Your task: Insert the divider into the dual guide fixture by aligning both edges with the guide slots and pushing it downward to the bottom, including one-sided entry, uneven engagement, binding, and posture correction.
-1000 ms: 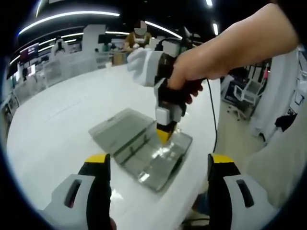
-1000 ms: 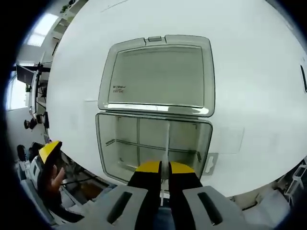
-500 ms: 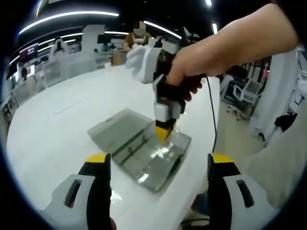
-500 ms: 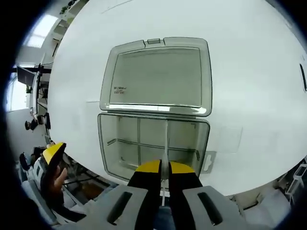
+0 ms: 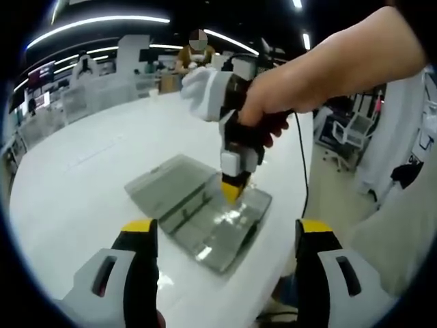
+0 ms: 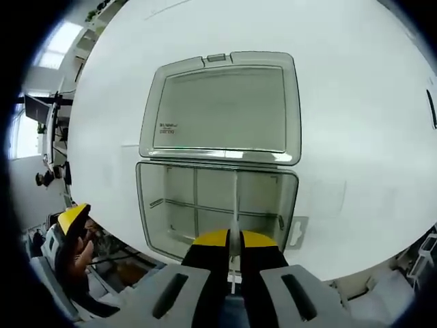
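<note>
A clear plastic compartment box (image 5: 205, 222) lies open on the white table (image 5: 75, 184), its lid (image 5: 167, 179) flat beside the tray. In the right gripper view I look straight down on the lid (image 6: 222, 109) and the tray wall (image 6: 145, 205). My right gripper (image 6: 234, 239) is shut on a thin clear divider (image 6: 235, 201), seen edge-on and standing across the tray's right half. In the left gripper view the right gripper (image 5: 232, 190), held by a hand, points down into the tray. My left gripper (image 5: 227, 232) hangs open in front of the box, apart from it.
The table's rounded edge (image 5: 273, 273) runs close behind the box. A black cable (image 5: 302, 171) trails from the right gripper over that edge. An office chair (image 5: 351, 131) and desks with a person stand beyond. One left fingertip (image 6: 71, 219) shows past the table's edge.
The right gripper with the divider wobbled slightly over the tray and came back; the box and the left gripper stayed put.
</note>
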A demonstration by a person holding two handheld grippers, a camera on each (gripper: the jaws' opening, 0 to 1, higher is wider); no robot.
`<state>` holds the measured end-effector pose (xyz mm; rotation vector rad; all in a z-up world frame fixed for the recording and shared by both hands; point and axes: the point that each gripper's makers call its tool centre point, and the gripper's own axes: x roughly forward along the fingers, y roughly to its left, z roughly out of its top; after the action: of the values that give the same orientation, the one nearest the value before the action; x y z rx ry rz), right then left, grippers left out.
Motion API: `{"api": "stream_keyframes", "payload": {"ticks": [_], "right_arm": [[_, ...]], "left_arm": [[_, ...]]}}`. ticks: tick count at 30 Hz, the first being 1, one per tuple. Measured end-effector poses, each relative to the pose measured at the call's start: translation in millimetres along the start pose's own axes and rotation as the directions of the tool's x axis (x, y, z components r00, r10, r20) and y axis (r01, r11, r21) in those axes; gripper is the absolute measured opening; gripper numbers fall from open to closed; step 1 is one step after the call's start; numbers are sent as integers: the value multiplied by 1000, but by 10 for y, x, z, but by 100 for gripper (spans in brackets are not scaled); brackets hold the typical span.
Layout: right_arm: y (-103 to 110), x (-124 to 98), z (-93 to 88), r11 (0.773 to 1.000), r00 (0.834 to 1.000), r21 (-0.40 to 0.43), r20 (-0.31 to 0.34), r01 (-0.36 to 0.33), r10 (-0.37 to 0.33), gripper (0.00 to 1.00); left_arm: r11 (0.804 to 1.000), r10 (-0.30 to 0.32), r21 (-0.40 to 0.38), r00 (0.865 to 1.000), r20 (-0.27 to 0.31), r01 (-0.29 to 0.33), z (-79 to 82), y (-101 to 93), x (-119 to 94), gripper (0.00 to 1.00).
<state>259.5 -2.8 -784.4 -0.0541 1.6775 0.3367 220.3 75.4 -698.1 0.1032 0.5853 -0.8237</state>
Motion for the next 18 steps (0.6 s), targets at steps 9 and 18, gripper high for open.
{"api": "stream_keyframes", "payload": {"ticks": [9,18], "right_arm": [[-7,34,-4,1000,1000,8,5,2,-2,0],[15,86,-15,999,1000,29,3,29,-29,0]], "left_arm": [[1000,0,-1,1000,1,0,6,-1,1,80],[1000,-2,-2,1000,-4,2,-8,3,3,80]]}}
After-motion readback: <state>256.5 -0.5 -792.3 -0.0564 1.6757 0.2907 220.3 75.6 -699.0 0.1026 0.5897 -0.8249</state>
